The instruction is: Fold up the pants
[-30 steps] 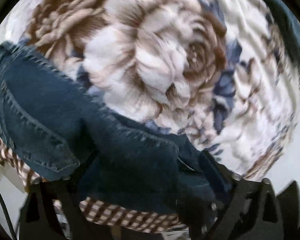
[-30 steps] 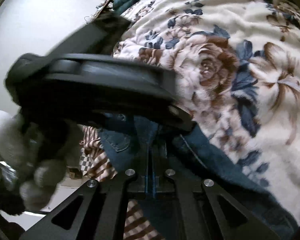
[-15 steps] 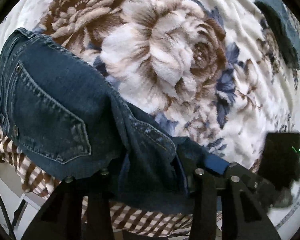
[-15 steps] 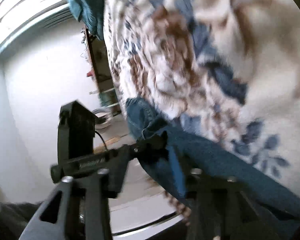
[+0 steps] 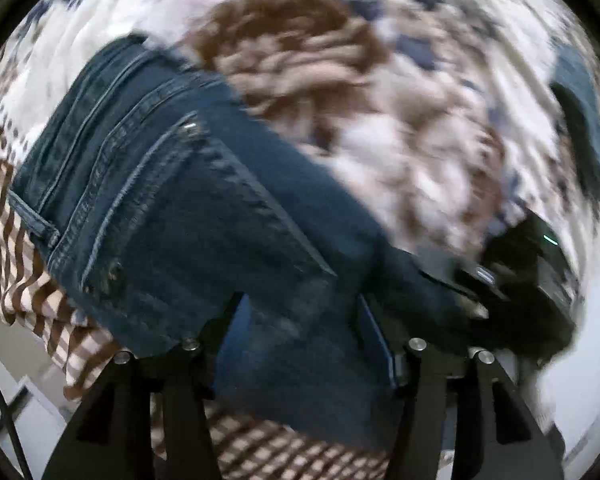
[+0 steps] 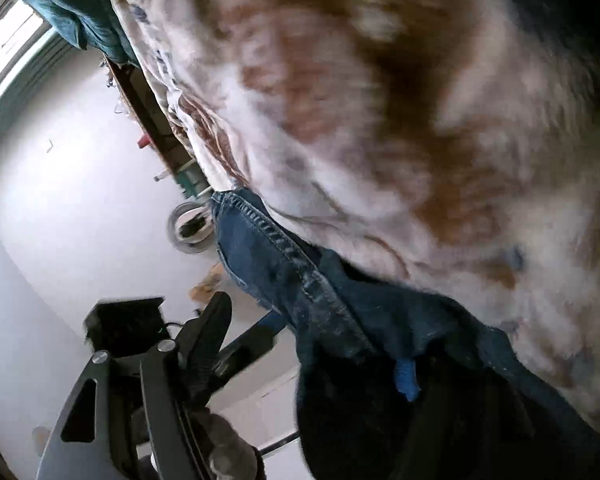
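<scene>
Dark blue jeans point(image 5: 188, 216) lie back pocket up at the edge of a floral blanket point(image 5: 380, 120), their lower part hanging over the side. My left gripper point(image 5: 300, 320) points down on them; its jaws are opening, with a fold of denim between the fingers point(image 5: 188, 364). The right gripper point(image 5: 532, 280) sits at the jeans' right end. In the right wrist view the jeans point(image 6: 284, 272) drape over one finger of my right gripper point(image 6: 312, 336). Its jaws are opening too, and the ridged left finger point(image 6: 214, 340) stands free of the cloth.
A brown-and-white checked sheet point(image 5: 24, 248) hangs below the blanket at the bed's edge. A folded dark garment point(image 5: 580, 120) lies far right on the blanket. A teal cloth point(image 6: 80, 12) and a pale wall point(image 6: 60, 200) show beyond. A gloved hand point(image 6: 224, 444) holds the other gripper.
The right gripper let go of the denim, rolled and sank to the bed's edge. The left gripper slid along the jeans, so the back pocket now fills its view, and its jaws narrowed.
</scene>
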A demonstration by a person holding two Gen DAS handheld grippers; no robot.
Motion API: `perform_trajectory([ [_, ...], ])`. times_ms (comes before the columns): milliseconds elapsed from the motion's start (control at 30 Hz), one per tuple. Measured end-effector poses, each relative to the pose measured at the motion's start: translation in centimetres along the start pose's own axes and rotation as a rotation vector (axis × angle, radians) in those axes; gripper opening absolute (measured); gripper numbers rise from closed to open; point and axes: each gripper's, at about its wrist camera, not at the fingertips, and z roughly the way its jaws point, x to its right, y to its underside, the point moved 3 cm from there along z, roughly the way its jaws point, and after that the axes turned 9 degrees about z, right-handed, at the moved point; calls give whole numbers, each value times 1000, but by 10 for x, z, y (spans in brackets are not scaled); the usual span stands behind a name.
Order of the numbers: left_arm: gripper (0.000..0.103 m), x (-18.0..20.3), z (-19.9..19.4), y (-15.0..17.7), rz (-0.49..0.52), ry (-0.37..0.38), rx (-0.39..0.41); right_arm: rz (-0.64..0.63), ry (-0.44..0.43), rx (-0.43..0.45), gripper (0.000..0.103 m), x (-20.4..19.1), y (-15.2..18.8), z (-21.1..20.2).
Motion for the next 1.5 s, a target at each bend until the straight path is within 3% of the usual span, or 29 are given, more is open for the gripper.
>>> perform_trajectory([
  [67, 53, -12, 15, -2, -19, -20, -28, -35, 21, 36, 29, -5, 4, -16],
  [100, 53, -12, 21, -1, -17, -13, -39, -7, -67, 71, 22, -5, 3, -36],
  [133, 53, -11, 23, -1, -5, -14, -44, 17, -109, 104, 22, -4, 1, -50],
  [200, 53, -9, 22, 1, 14, -14, -36, 16, -88, 162, 22, -1, -2, -75],
  [267, 53, -8, 22, 5, 25, -19, -38, 26, -41, 111, 22, 3, -2, -72],
  [333, 53, -6, 24, 6, 16, -8, -41, 13, -10, 71, 33, -2, -3, -64],
  [367, 53, -5, 24, 7, 13, -4, -41, 1, 4, 51, 49, -7, -5, -56],
  [400, 53, -8, 23, 6, 10, 1, -41, -9, 8, 35, 56, -11, -9, -48],
  [433, 53, -9, 22, 7, 11, 2, -43, -20, 44, 15, 56, -16, -12, -39],
  [467, 53, -14, 20, 8, 13, 2, -45, -28, 102, 17, 51, -18, -15, -27],
  [500, 53, -17, 18, 8, 16, 1, -47, -39, 168, 47, 25, -22, -18, -23],
  [533, 53, -19, 17, 8, 17, 2, -48, -44, 182, 68, 20, -24, -18, -29],
  [567, 53, -14, 19, 4, 18, 5, -49, -42, 181, 121, 18, -31, -20, -41],
  [800, 53, -20, 21, -2, 21, 41, -60, 7, 116, 250, 17, -19, 2, -80],
  [900, 53, -25, 21, -2, 14, 44, -66, 42, 90, 346, 17, -12, 2, -119],
  [967, 53, -28, 20, -2, 12, 55, -64, 24, 85, 386, 18, -14, 3, -137],
  [1033, 53, -28, 21, -7, 16, 54, -66, -14, 152, 361, 30, -20, 6, -143],
  [1100, 53, -29, 20, -7, 14, 56, -59, -126, 267, 321, 62, -37, 12, -129],
  [1133, 53, -30, 19, -6, 11, 56, -56, -172, 324, 285, 62, -40, 14, -117],
  [1167, 53, -30, 19, -6, 11, 54, -54, -214, 397, 257, 59, -42, 16, -109],
  [1200, 53, -31, 17, -4, 14, 51, -53, -240, 473, 262, 22, -37, 17, -105],
  [1233, 53, -33, 17, -3, 15, 49, -51, -241, 550, 263, 4, -35, 15, -102],
  [1333, 53, -36, 14, 1, 18, 51, -54, -141, 577, 346, 5, -15, 4, -119],
  [1367, 53, -38, 13, 2, 19, 49, -55, -149, 649, 390, 5, -16, 4, -126],
  [1467, 53, -39, 0, 6, 2, 60, -50, -180, 575, 384, 6, -23, 18, -144],
  [1500, 53, -38, -8, 8, 4, 72, -41, -198, 555, 382, 12, -27, 26, -148],
])
